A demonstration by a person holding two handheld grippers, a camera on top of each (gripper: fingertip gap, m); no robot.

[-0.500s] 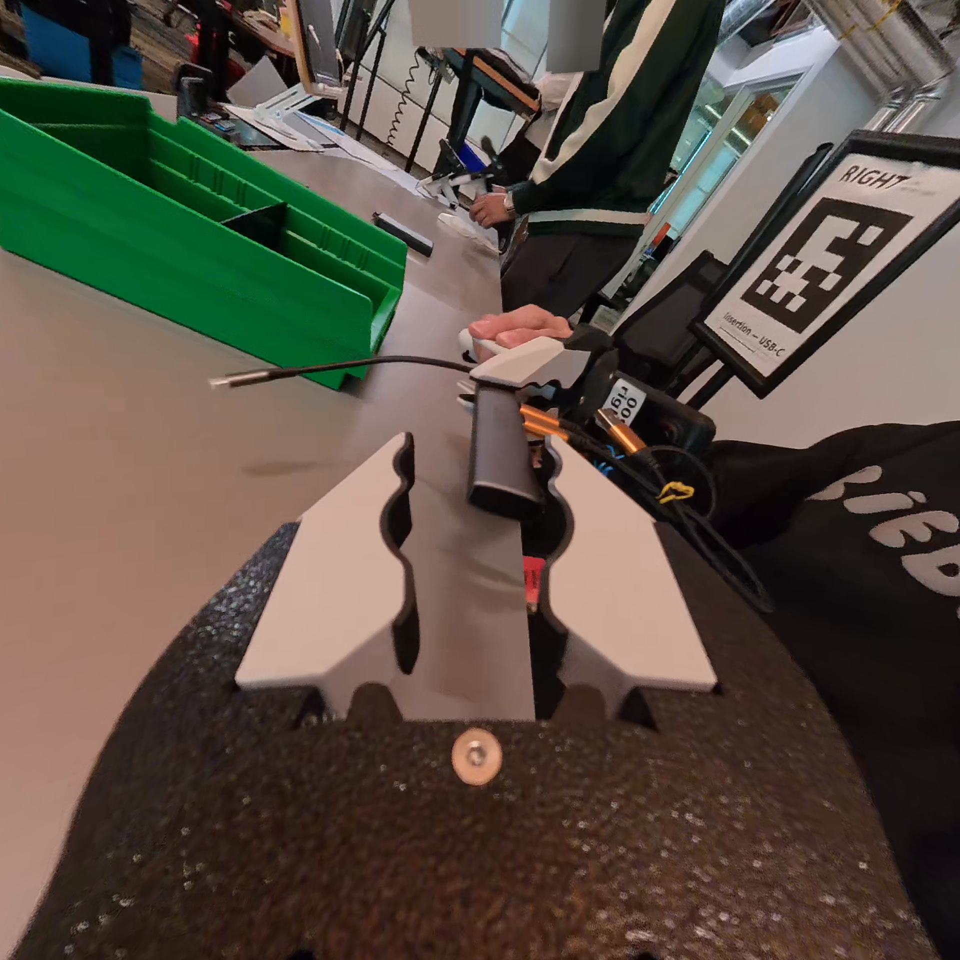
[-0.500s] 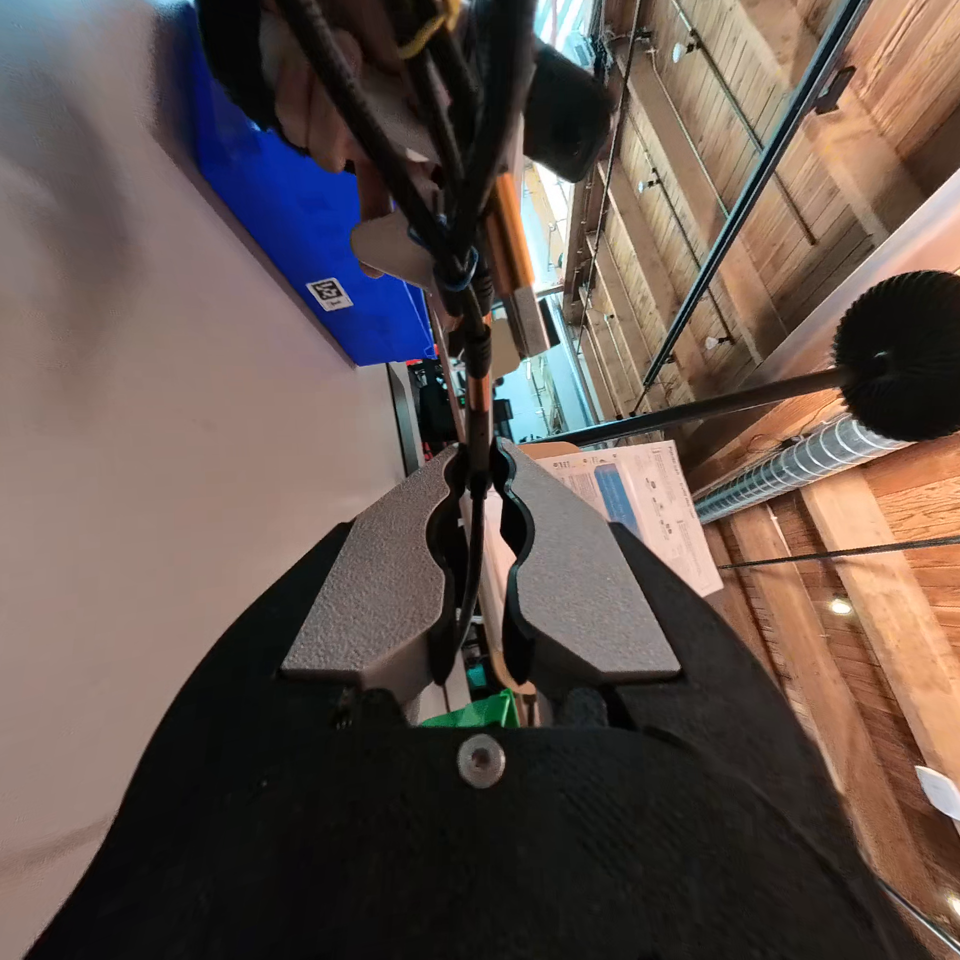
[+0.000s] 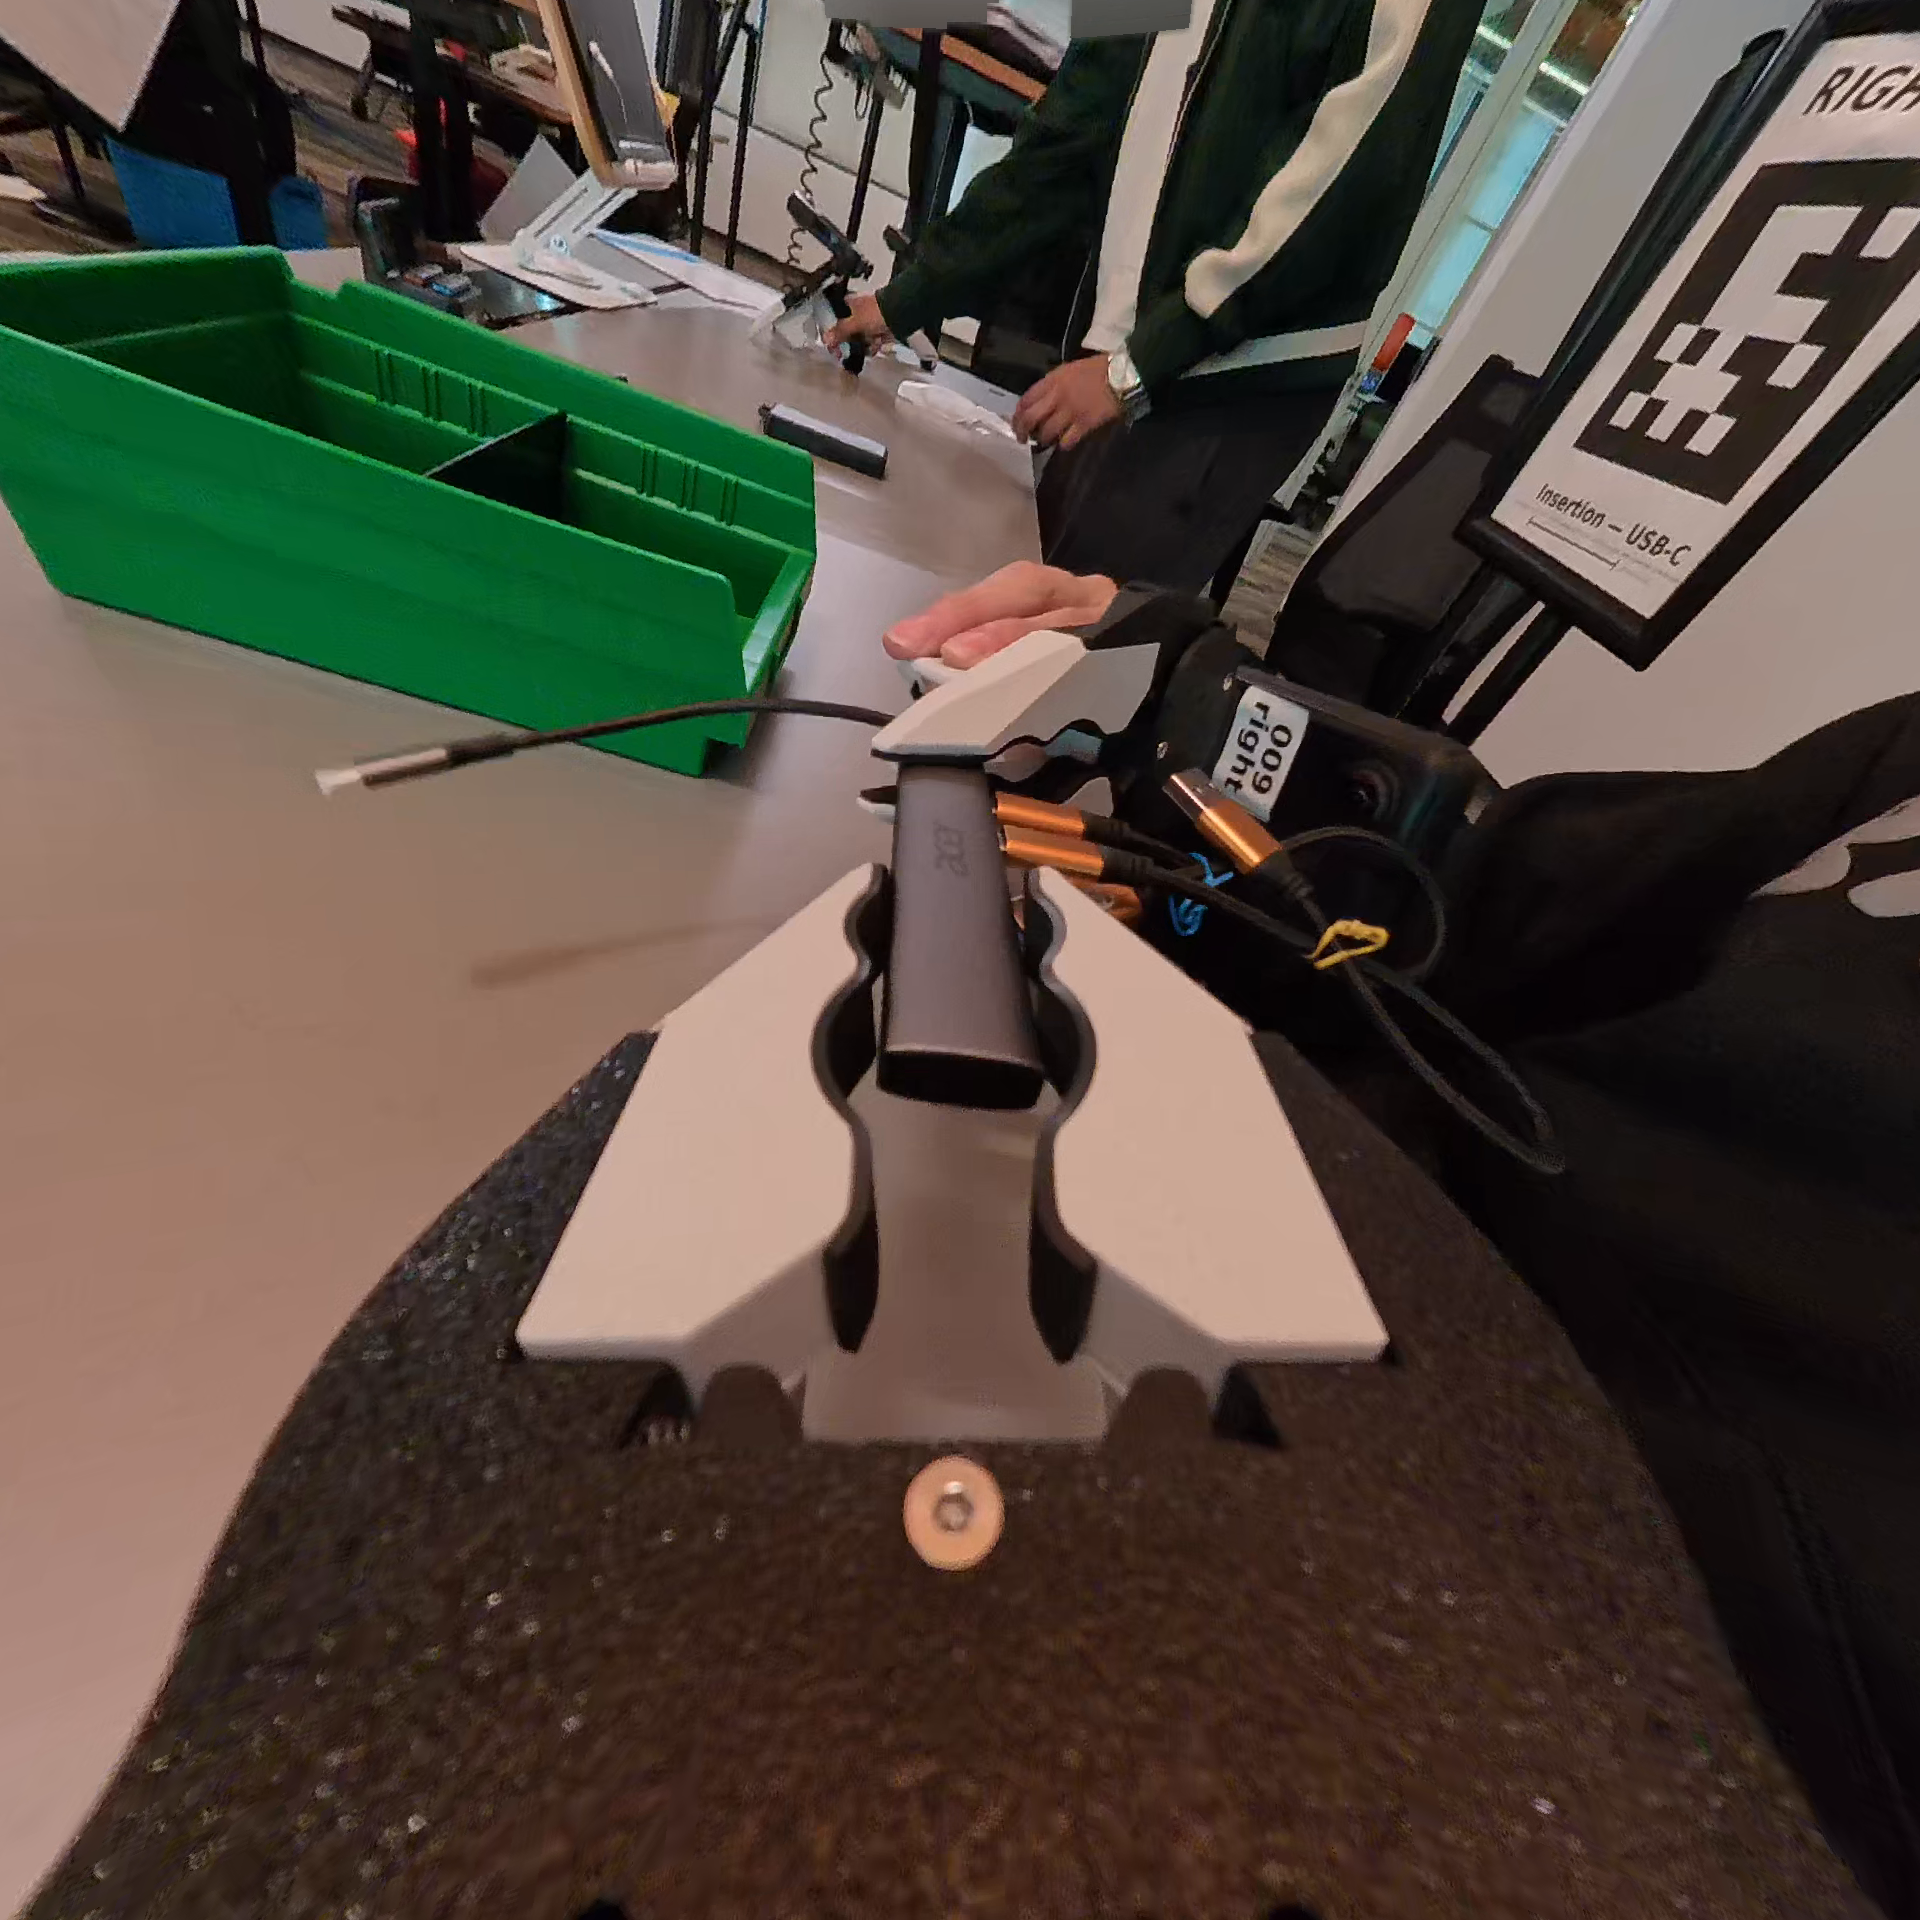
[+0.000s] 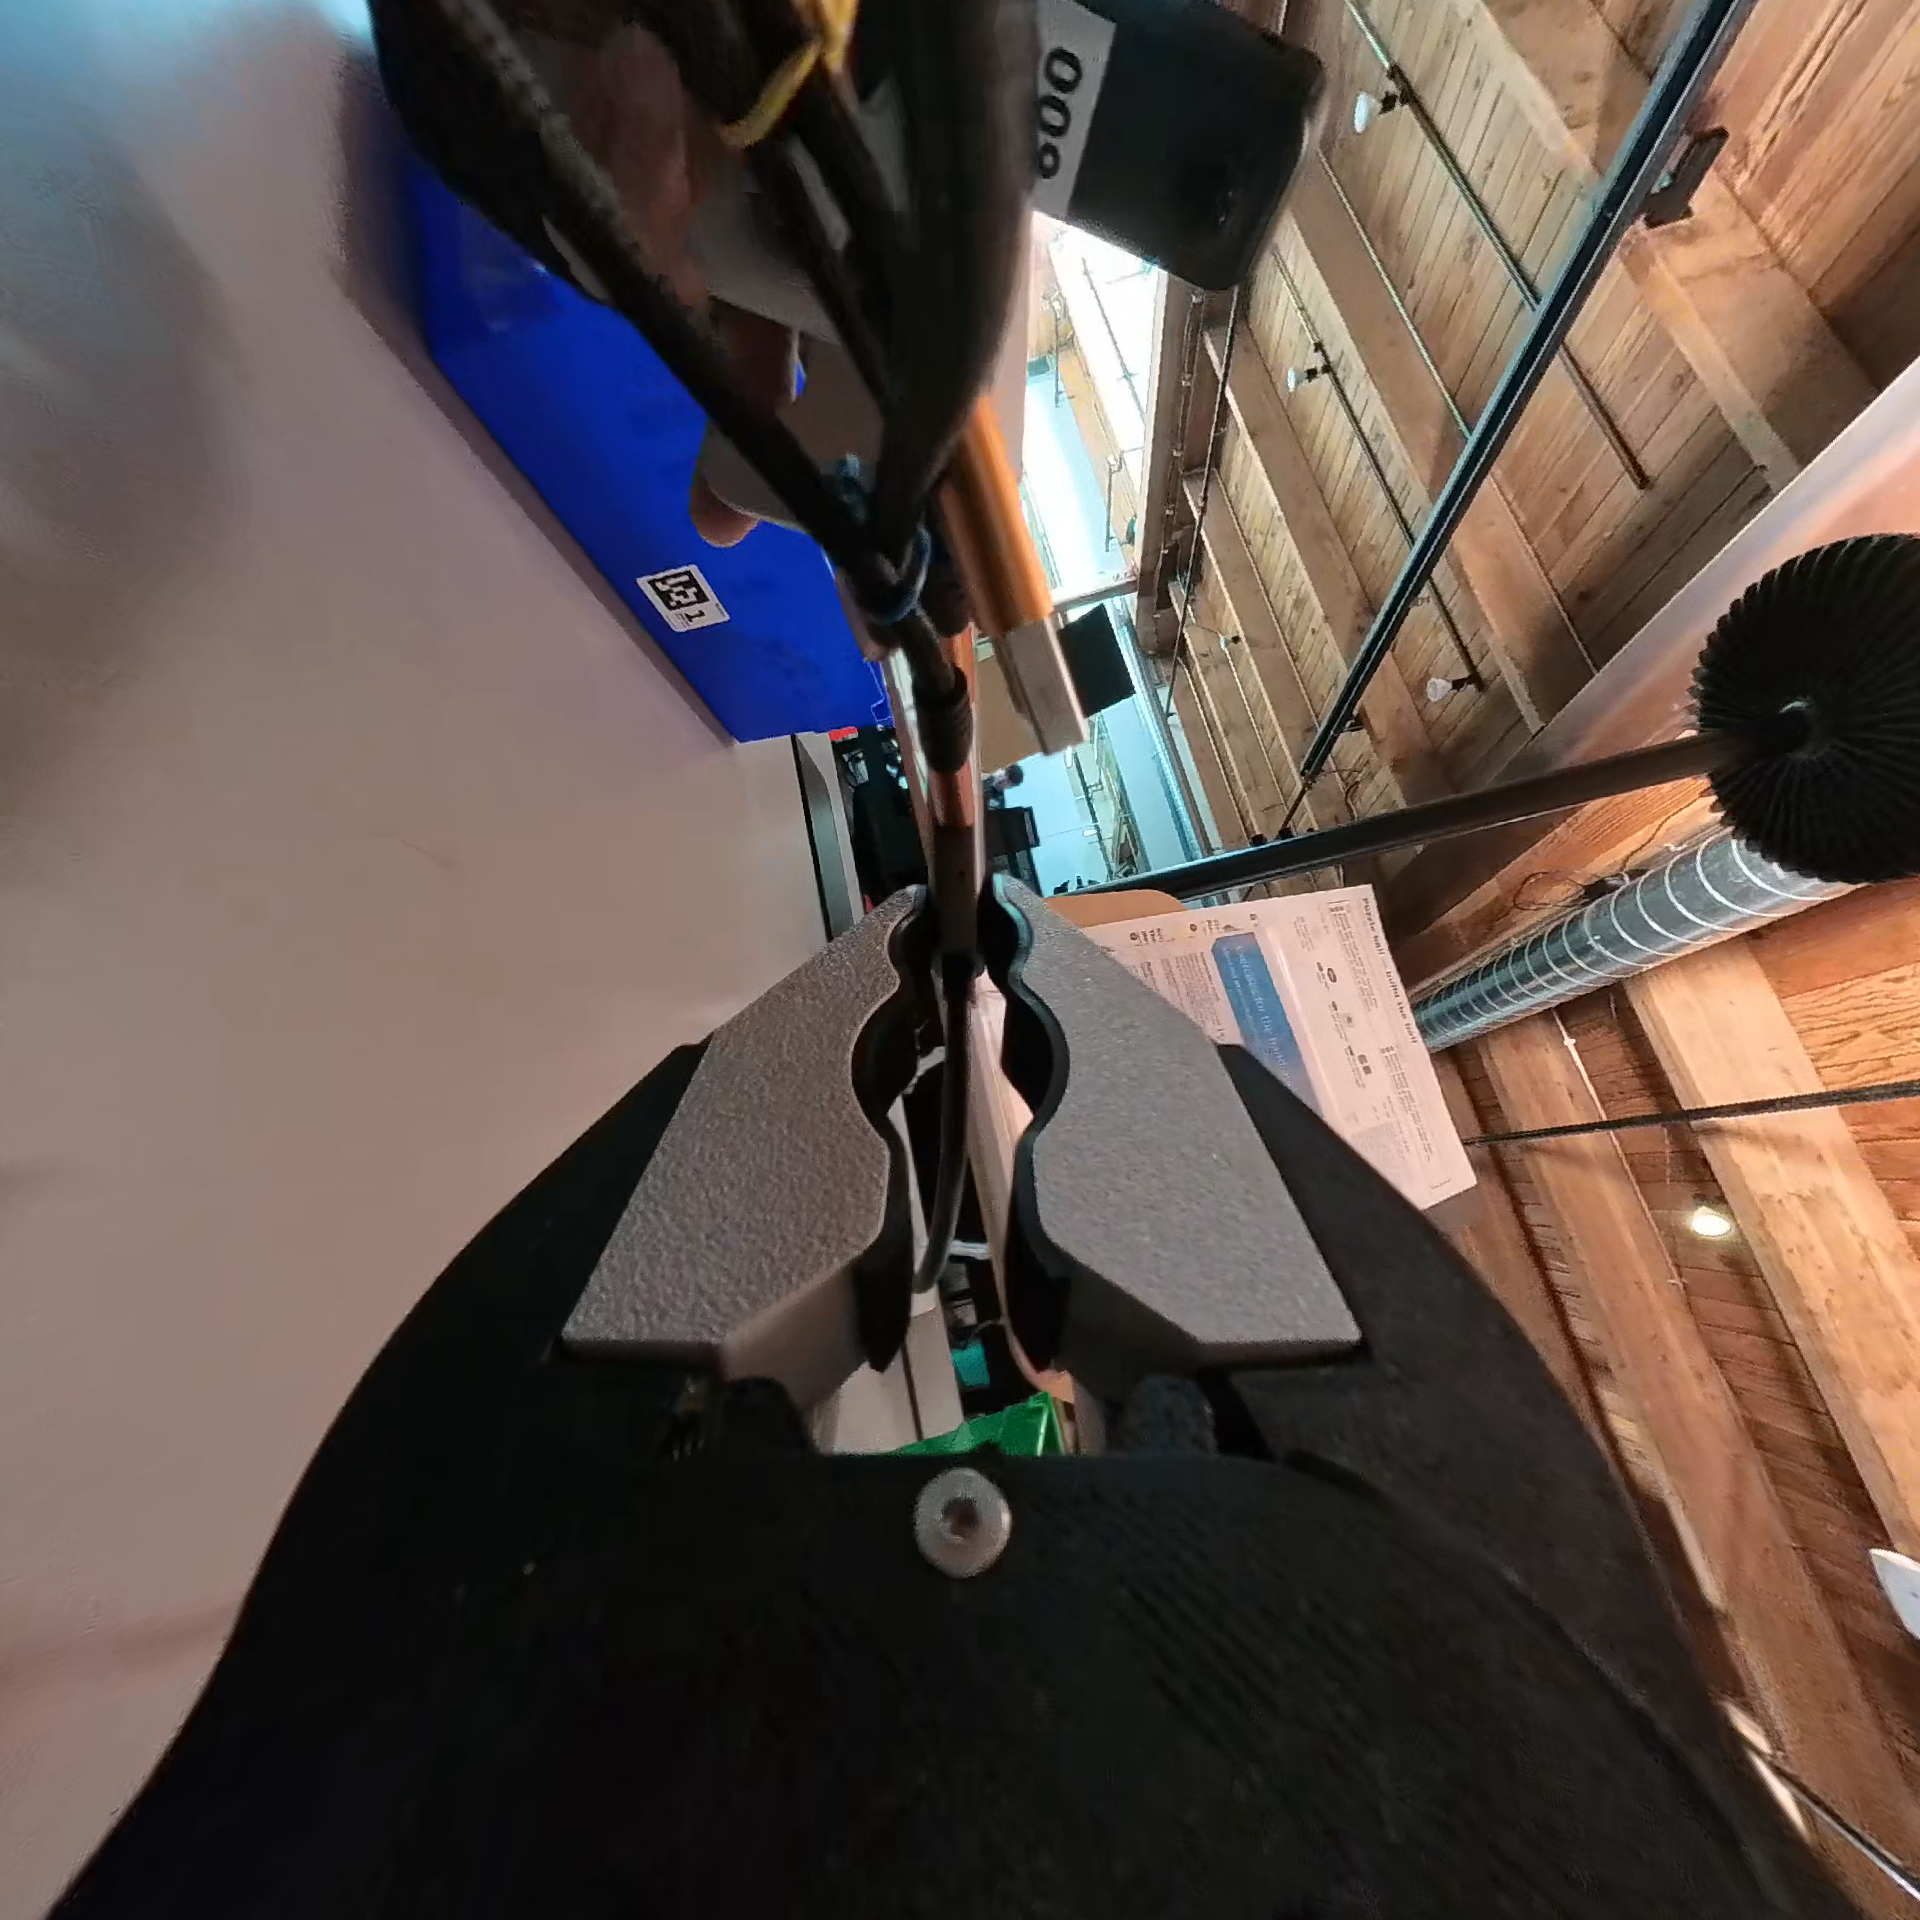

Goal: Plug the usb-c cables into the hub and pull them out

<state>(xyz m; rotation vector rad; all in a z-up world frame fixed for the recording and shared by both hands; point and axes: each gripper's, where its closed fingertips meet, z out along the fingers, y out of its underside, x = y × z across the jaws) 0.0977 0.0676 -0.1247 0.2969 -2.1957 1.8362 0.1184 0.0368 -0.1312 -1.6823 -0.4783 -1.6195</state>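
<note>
Hub (image 3: 954, 961), dark grey, clamped narrow in left gripper (image 3: 954, 904) above table (image 3: 312, 1039); right gripper (image 4: 954, 914) pinched on copper-sleeved cable plug (image 4: 954, 821); risk: skewed pull may bend plug or twist hub loose.

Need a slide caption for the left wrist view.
Left gripper clamps the dark USB-C hub while the right gripper works at its far end, orange-plugged cables alongside.

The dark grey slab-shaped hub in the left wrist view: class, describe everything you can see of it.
The dark grey slab-shaped hub looks like matte metal, long and slim with rounded edges. The left gripper clamps its sides; it juts forward, raised off the table. Copper-sleeved plugs on black braided cables stick out of its right side. The right gripper pinches its far end.
</note>
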